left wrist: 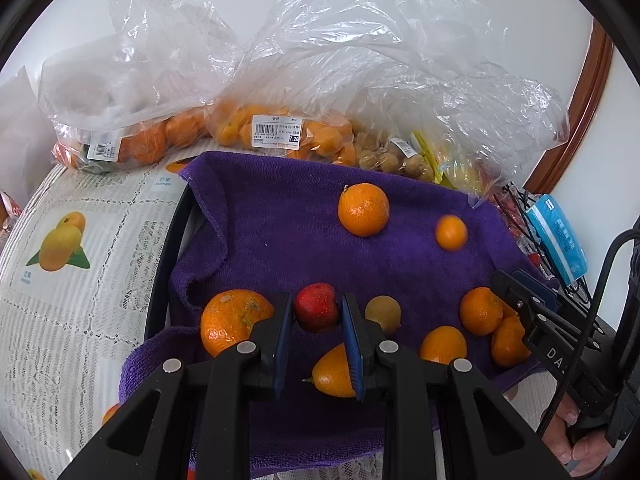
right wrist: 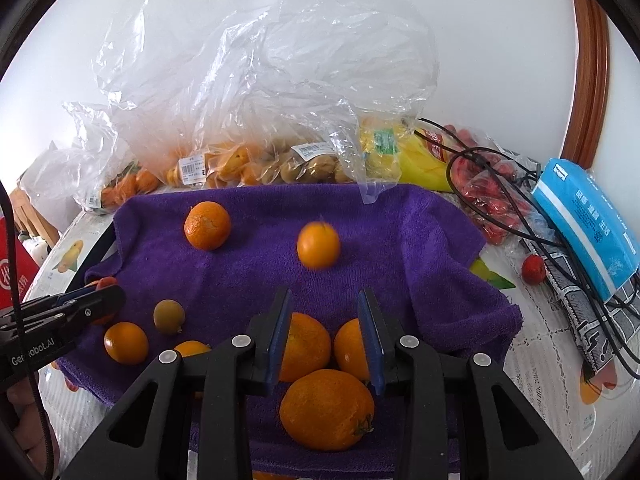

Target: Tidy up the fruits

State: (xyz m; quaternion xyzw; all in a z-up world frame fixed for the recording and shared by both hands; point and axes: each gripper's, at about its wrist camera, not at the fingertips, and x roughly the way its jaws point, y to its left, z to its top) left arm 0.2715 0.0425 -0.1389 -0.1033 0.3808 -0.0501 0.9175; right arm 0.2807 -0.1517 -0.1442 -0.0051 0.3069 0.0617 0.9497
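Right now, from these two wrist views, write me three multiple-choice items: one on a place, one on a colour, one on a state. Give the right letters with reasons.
1. Where does the blue pack lie?
A. In the middle of the towel
B. Off the towel, to its right in the right wrist view
C. Inside a clear bag

2. What colour is the towel under the loose fruit?
A. Green
B. White
C. Purple

3. What state is the left gripper in?
A. Shut on the red fruit
B. Wide open with nothing between its fingers
C. Shut on an orange

Answers:
1 B: the pack rests on black cables past the towel's right edge.
2 C: the cloth is purple in both views.
3 A: both blue pads press the red fruit's sides.
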